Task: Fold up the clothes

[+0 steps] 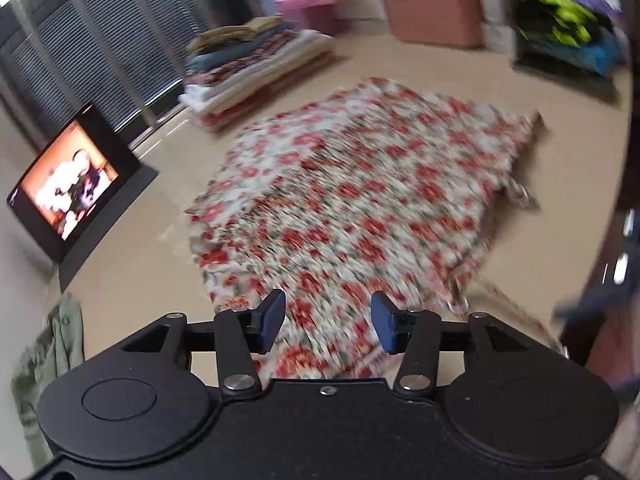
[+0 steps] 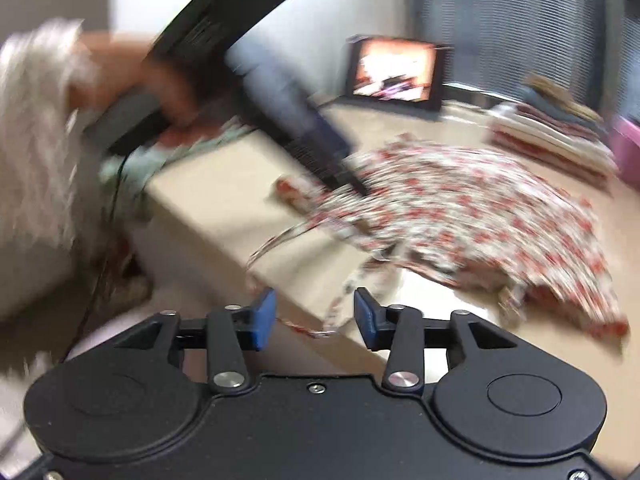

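A white garment with a red flower print (image 1: 360, 208) lies spread on the beige table; it also shows in the right wrist view (image 2: 480, 216), with thin straps trailing toward the table's near edge. My left gripper (image 1: 328, 320) is open and empty, hovering over the garment's near edge. My right gripper (image 2: 316, 318) is open and empty above the table's edge, near the straps. The left gripper (image 2: 352, 178) shows blurred in the right wrist view, held in a hand over the garment's left part.
A stack of folded clothes (image 1: 256, 68) sits at the table's far left. A tablet showing video (image 1: 72, 184) stands at the left. A green garment (image 1: 48, 360) hangs off the near left edge. Pink boxes (image 1: 432, 8) and colourful clothes (image 1: 560, 28) lie beyond.
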A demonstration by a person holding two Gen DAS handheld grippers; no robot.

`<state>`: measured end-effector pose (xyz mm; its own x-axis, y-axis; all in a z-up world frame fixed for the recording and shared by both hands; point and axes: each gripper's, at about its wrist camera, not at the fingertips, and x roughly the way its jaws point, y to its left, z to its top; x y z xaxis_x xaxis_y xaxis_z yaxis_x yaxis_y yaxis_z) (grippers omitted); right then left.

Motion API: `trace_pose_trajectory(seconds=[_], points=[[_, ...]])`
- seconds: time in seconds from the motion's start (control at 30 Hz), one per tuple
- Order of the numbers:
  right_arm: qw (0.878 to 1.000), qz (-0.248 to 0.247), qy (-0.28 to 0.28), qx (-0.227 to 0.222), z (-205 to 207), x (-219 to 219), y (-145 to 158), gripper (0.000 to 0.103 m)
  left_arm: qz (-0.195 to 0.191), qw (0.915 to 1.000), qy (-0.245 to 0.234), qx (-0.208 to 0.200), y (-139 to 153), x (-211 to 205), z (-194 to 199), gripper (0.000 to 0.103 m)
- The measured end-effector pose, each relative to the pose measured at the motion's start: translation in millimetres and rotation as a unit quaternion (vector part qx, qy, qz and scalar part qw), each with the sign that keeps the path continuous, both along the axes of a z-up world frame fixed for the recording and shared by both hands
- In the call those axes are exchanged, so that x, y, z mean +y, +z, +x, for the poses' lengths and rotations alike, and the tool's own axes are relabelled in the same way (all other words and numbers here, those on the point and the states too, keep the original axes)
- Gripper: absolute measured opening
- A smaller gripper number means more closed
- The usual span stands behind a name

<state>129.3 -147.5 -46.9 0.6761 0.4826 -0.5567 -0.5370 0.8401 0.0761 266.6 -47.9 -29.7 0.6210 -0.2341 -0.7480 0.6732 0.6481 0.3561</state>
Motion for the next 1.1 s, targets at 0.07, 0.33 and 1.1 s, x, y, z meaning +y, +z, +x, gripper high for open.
trace_pose_trajectory(seconds=[0.07, 0.33, 1.1], points=[[0.999, 0.028, -0.045, 0.011, -1, -12, -1, 0.046, 0.018, 0.9998, -0.007, 0.003, -8, -3, 1, 0.047], [0.979, 0.117, -0.110, 0.124, 20, -19, -15, 0.044, 0.023, 0.9994, -0.024, 0.007, -16, -9, 6, 0.046], [0.977, 0.114, -0.124, 0.131, 24, -13, -12, 0.002, 0.010, 0.9990, -0.035, -0.025, -3, -16, -9, 0.003]])
